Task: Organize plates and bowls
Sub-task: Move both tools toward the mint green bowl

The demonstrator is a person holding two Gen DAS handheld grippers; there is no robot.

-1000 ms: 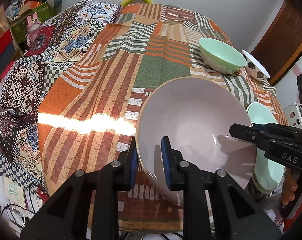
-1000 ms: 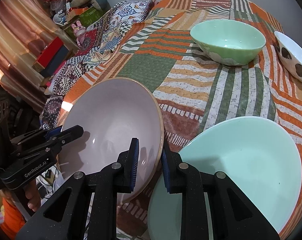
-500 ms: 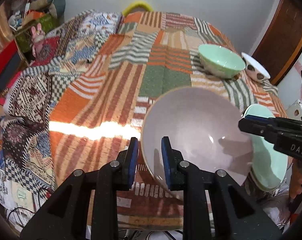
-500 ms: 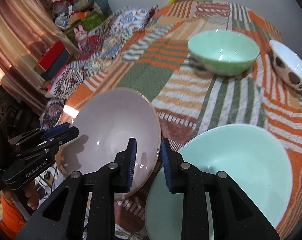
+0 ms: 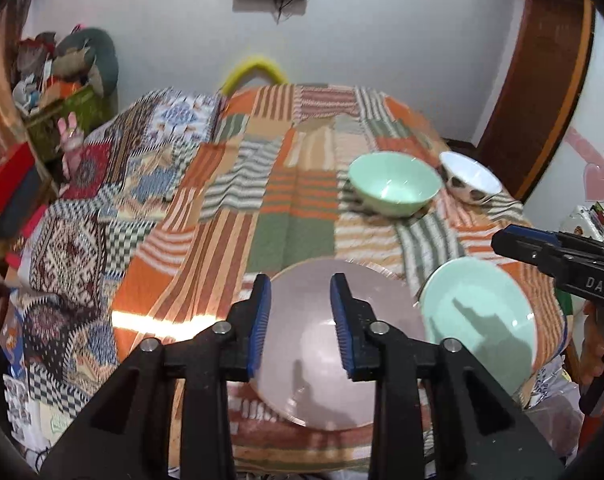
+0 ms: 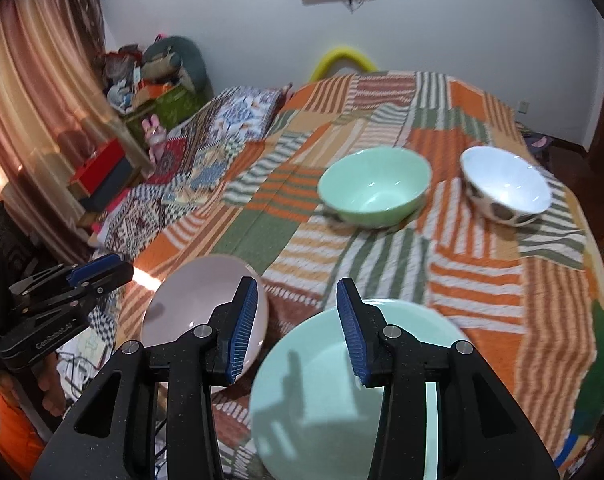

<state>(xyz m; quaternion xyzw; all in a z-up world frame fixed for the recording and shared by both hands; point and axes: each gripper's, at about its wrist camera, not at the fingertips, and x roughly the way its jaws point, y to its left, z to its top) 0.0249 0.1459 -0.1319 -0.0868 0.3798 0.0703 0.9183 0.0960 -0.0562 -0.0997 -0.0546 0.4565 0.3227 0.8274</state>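
Observation:
A pink plate (image 5: 322,352) lies on the patchwork tablecloth near the front edge, with a mint plate (image 5: 478,312) beside it on the right. My left gripper (image 5: 299,320) hovers above the pink plate, its jaws opening with nothing between them. In the right wrist view my right gripper (image 6: 297,328) hangs over the gap between the pink plate (image 6: 197,312) and the mint plate (image 6: 342,400), its jaws also opening and empty. Farther back stand a green bowl (image 6: 374,192) and a white spotted bowl (image 6: 506,192).
The tablecloth (image 5: 269,220) covers a round table; its left and middle hold no dishes. A patterned blanket (image 5: 81,240) drapes off to the left. Boxes and soft toys (image 6: 157,80) pile up by the curtain. A wooden door frame (image 5: 542,100) stands at the right.
Both grippers let go of the pink plate's rim, opened and rose away from it. The pink plate now rests flat beside the mint plate.

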